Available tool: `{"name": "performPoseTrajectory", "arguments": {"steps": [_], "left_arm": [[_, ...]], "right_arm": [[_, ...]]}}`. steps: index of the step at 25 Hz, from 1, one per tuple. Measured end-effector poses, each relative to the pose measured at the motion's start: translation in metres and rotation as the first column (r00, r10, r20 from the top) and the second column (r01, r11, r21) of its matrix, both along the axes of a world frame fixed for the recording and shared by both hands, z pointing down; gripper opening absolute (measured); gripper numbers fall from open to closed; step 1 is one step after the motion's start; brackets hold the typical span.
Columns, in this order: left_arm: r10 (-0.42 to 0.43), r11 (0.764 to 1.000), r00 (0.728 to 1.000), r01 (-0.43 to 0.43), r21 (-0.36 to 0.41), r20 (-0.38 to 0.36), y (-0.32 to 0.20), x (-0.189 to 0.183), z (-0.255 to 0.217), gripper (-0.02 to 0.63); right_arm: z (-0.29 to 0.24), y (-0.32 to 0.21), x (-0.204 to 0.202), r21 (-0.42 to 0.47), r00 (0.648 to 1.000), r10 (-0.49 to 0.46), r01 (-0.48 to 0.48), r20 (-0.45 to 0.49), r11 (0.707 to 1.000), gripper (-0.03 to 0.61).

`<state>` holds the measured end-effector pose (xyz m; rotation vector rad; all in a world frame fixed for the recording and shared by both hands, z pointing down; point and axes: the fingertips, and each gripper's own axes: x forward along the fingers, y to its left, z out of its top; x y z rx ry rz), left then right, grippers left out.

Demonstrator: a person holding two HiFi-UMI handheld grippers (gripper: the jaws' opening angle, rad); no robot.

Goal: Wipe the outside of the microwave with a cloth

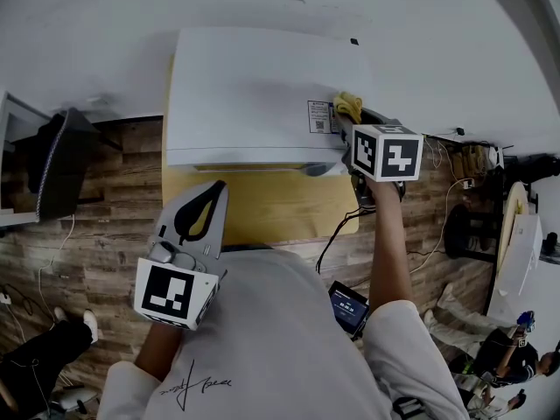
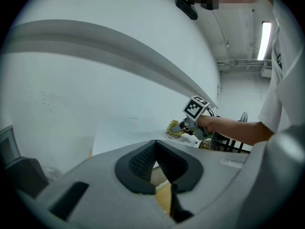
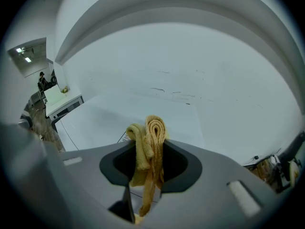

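Cloth (image 3: 150,140): soft, rolled yellow terry

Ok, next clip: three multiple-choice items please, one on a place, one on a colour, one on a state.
1. Where is the cloth on the microwave? A) front door B) top, near its right edge C) left side
2. The cloth's colour? A) yellow B) blue C) white
3. The left gripper is: A) shut on a sponge B) wide open C) shut, empty
Key: 1 B, the head view shows it beside the label on top; 2 A, plain in the right gripper; 3 C, jaws together, nothing between.
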<state>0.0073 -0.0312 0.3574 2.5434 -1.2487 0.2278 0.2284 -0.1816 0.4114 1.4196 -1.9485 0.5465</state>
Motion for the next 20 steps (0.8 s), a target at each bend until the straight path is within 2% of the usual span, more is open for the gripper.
{"name": "performPoseTrajectory", "arguments": {"steps": [20], "left_arm": [[-0.019,1.000,1.000,0.019,0.010,-0.006,0.010,-0.011,-0.003,-0.009]], "right_arm": [[-0.002,0.009,-0.069,0.007,0.994,-0.084,0.084,0.072,0.996,0.123]]}}
